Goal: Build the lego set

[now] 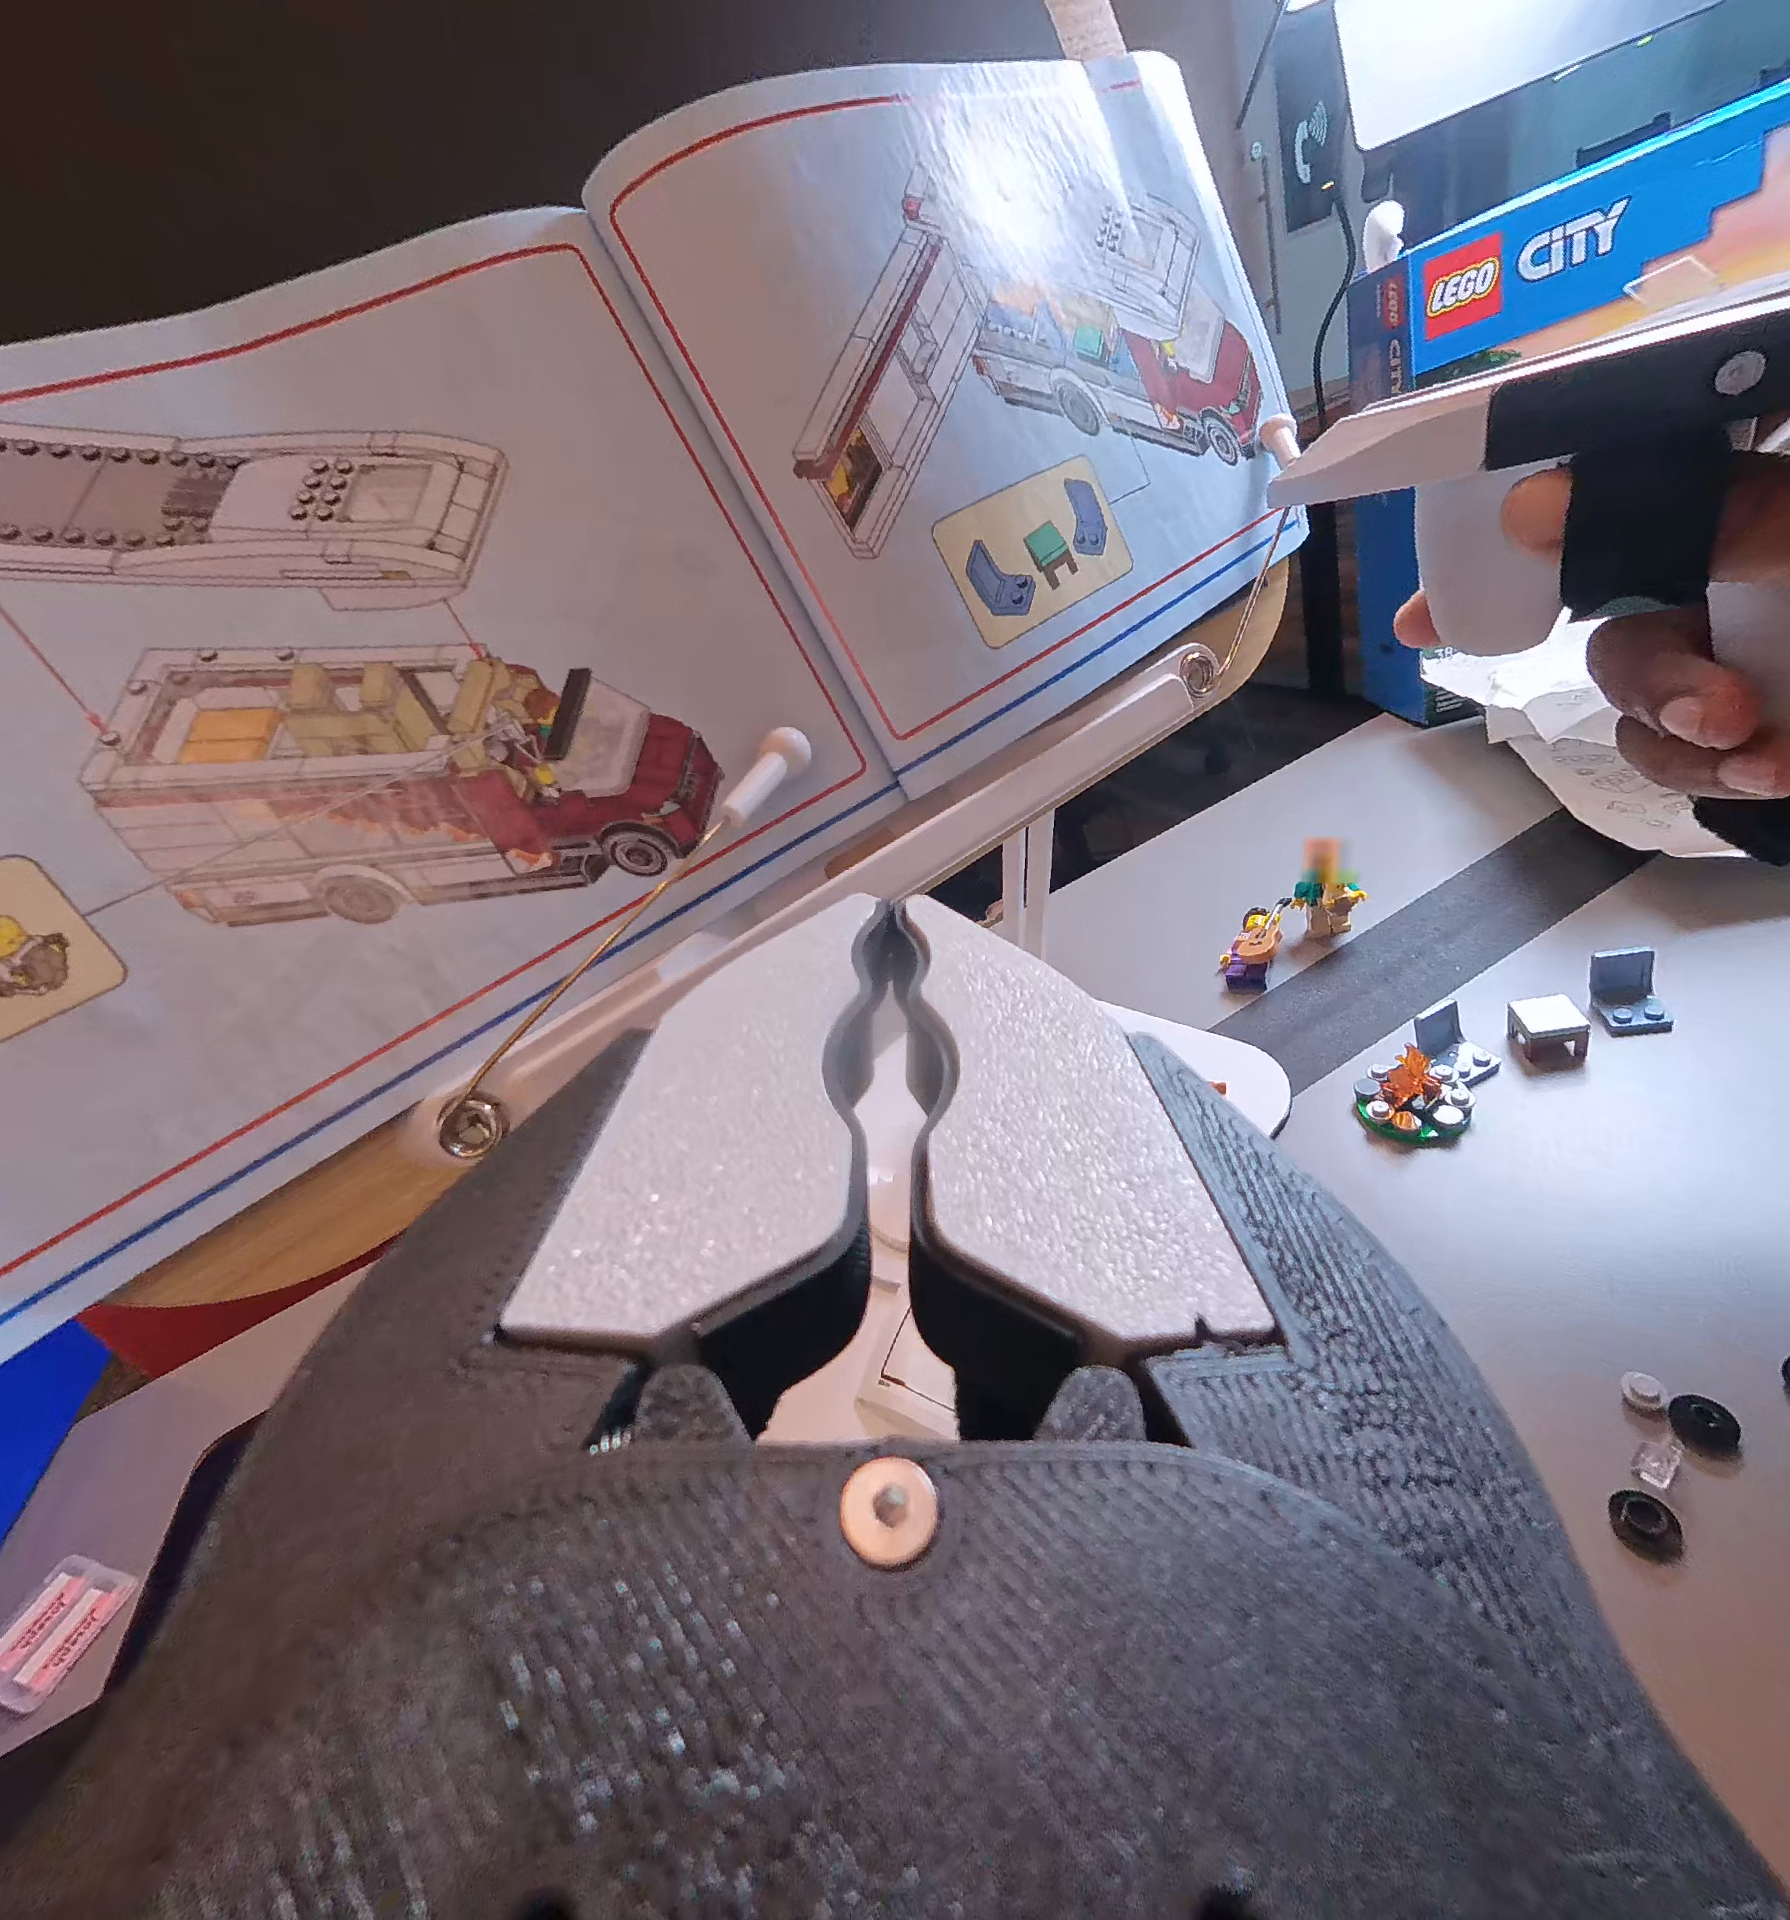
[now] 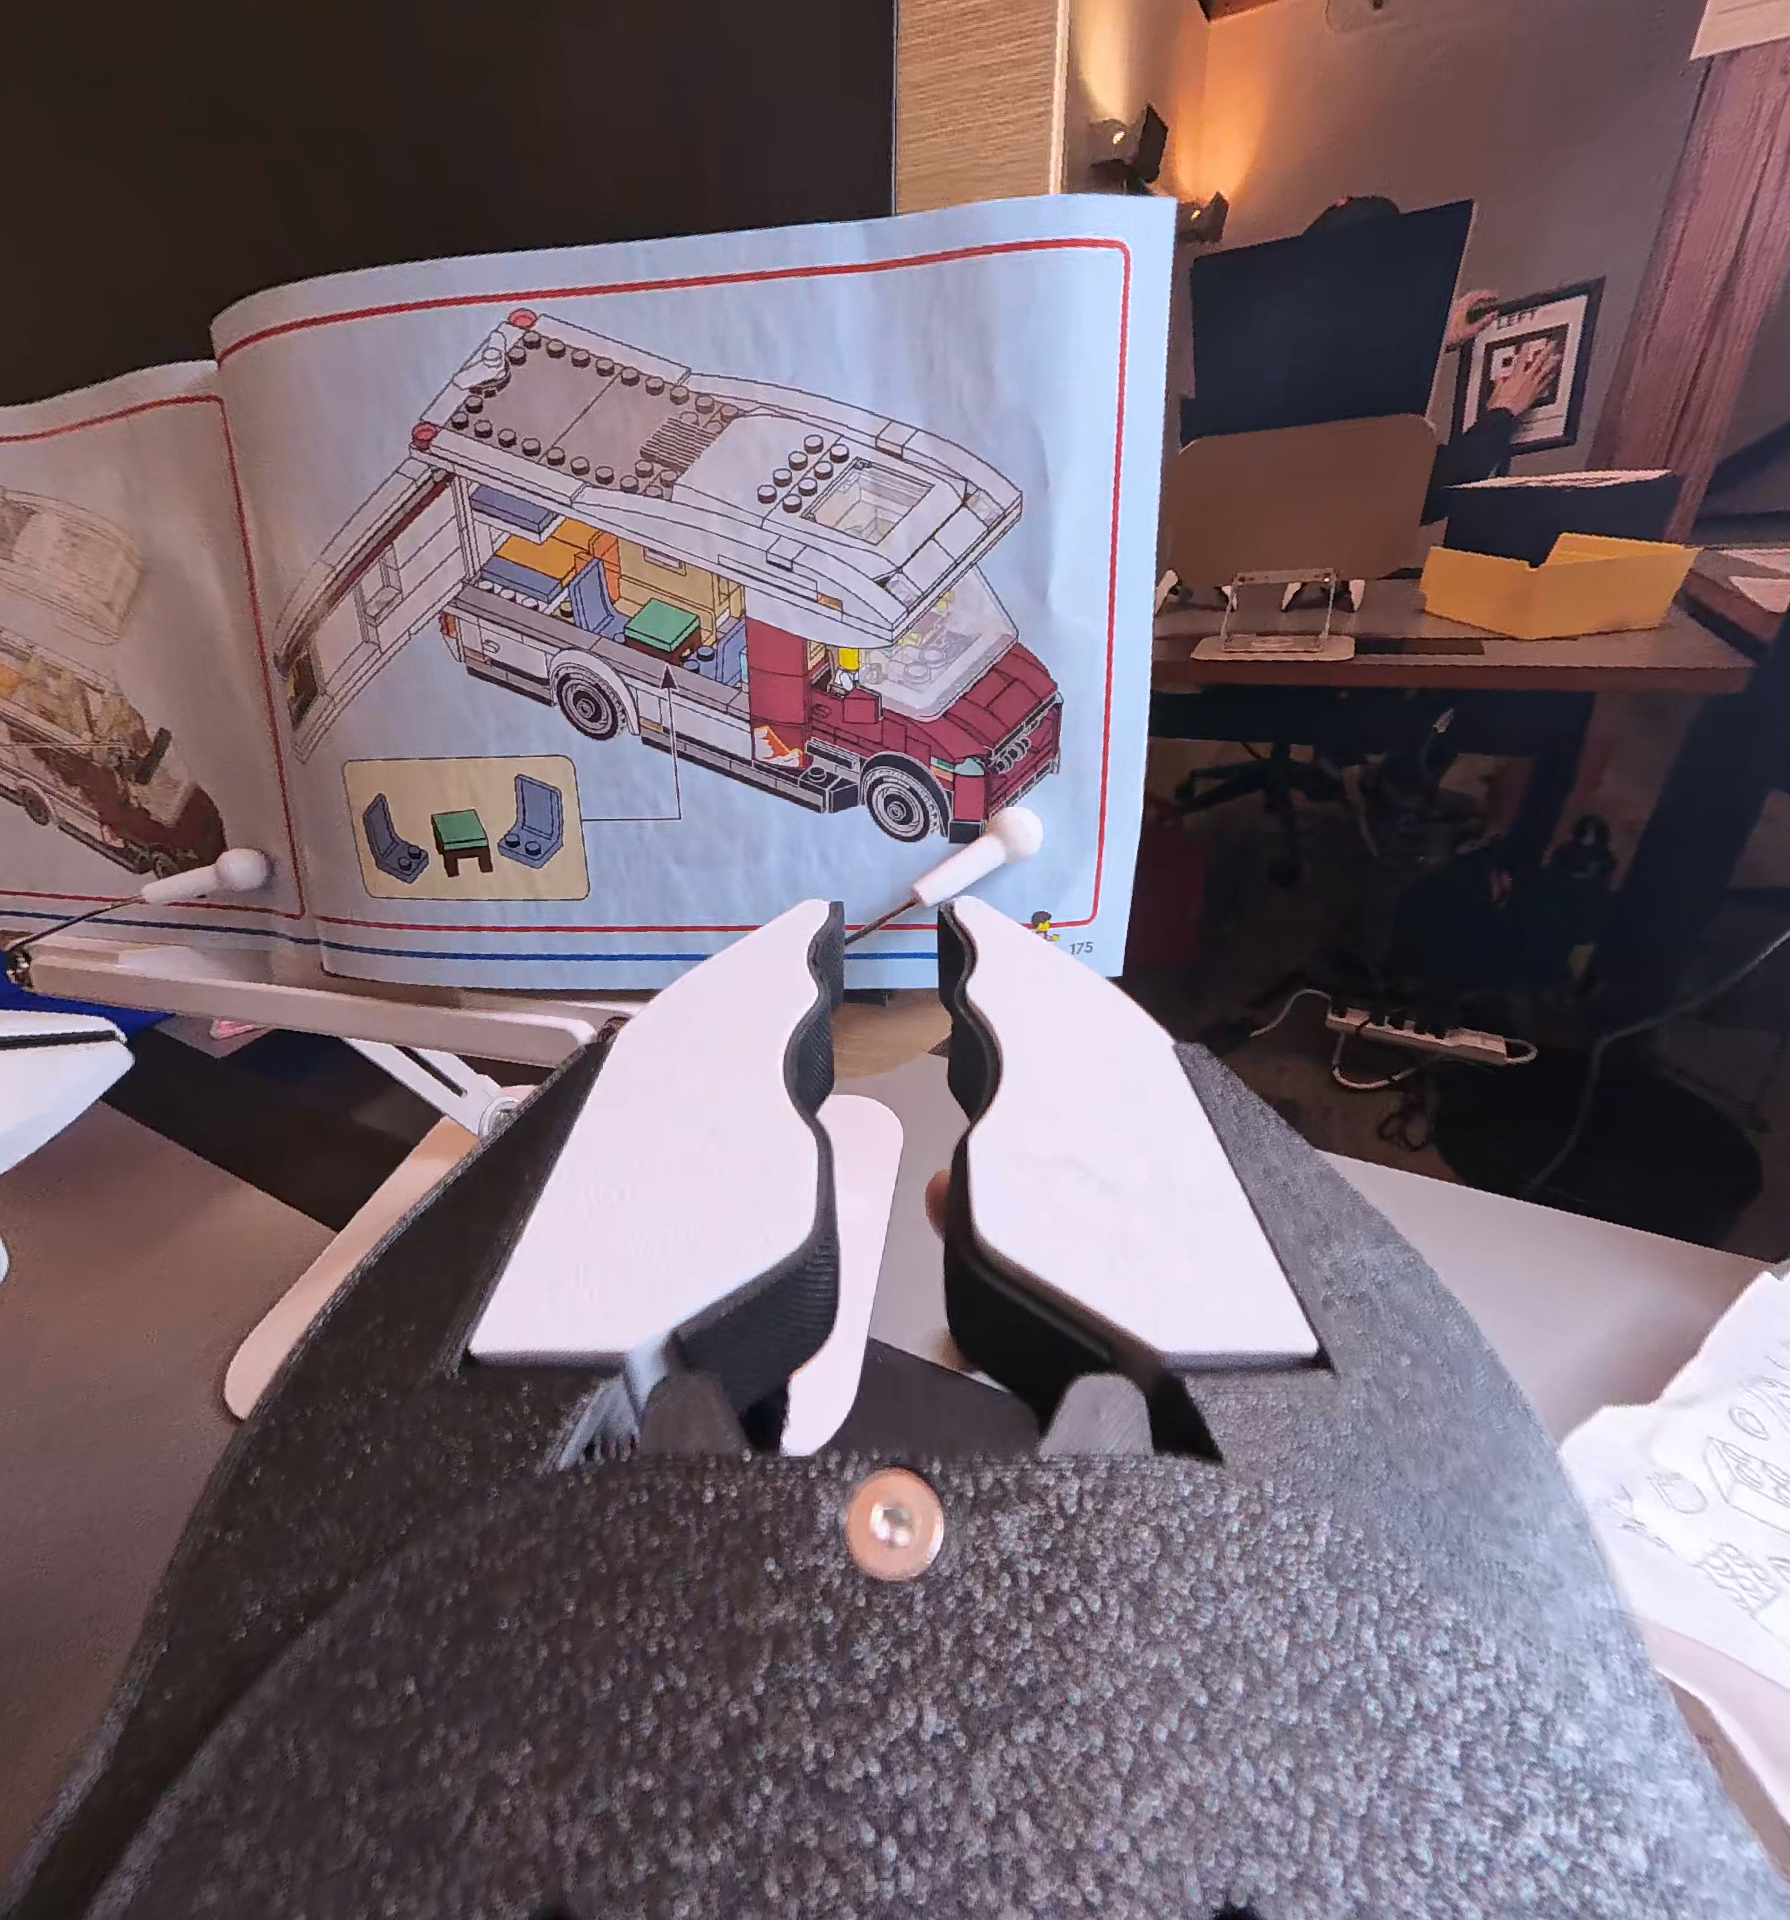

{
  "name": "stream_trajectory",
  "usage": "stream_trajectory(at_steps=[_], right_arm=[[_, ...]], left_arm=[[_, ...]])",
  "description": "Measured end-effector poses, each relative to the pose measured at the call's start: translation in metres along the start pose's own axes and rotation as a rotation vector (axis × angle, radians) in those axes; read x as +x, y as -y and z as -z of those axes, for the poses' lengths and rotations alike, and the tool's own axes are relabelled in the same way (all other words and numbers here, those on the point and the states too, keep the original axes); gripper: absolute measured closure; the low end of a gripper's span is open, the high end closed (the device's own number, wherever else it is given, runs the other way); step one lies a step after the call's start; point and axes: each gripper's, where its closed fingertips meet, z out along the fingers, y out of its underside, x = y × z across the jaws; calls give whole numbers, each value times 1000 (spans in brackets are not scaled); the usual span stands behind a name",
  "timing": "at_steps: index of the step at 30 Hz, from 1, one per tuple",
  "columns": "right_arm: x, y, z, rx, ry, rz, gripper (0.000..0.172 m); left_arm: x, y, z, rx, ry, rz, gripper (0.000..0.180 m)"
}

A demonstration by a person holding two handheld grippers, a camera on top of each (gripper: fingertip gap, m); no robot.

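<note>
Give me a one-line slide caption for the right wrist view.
Open hand-held gripper faces a building-instruction booklet propped on a white stand, just short of its white-tipped page-holder pin.

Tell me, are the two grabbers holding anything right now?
No. The left gripper is shut on nothing, near the book stand. The right gripper is open by the page clip.

My left gripper's [image 1: 889,920] body hides the book stand's [image 1: 974,800] base. The booklet [image 1: 371,582] runs off the left edge. One minifigure's [image 1: 1327,904] head is mosaic-blurred. In the right view, the page-holder wire [image 2: 875,923] crosses the jaw gap; contact with the pads unclear.
</note>
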Motion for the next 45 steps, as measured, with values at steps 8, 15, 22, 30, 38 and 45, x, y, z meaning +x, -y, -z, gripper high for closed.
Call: stream_trajectory(at_steps=[8, 15, 22, 30, 38, 45], right_arm=[[-3, 12, 13, 9, -25, 25, 141], [-16, 7, 14, -13, -16, 69, 140], [-57, 27, 41, -4, 222, 167, 144], [-122, -35, 174, -295, 750, 343, 117], [-131, -101, 272, -409, 679, 525, 121], [-187, -127, 308, -517, 648, 571, 137]], left_arm=[[-3, -10, 0, -20, 6, -2, 180], [-12, -6, 4, -2, 31, 34, 180], [2, 13, 16, -15, -144, 83, 164], [53, 29, 124, -144, -610, 138, 131], [116, -72, 220, -376, -899, 84, 86], [151, -106, 216, -493, -867, -170, 88]])
